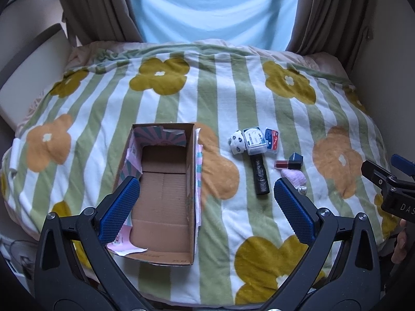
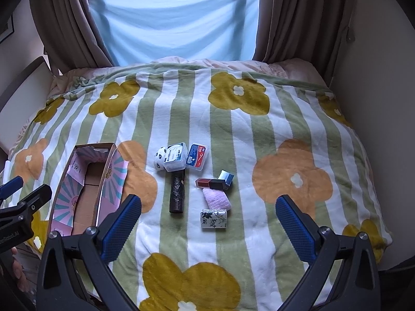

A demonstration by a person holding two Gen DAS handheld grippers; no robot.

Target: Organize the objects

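I am holding my left gripper [image 1: 205,202] and right gripper [image 2: 208,220] wide apart, gripping nothing. The box [image 1: 166,197] is lying toward the blanket's [image 2: 259,134] left edge; the items [image 2: 197,178], one perhaps floss, are clustering mid-blanket.

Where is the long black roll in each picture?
Left wrist view: the long black plastic roll lies right of centre on the striped flowery blanket, right of the open cardboard box.
Right wrist view: it lies left of centre, again right of the box.
Shared landmark: the clear plastic case with a white label at its far end.
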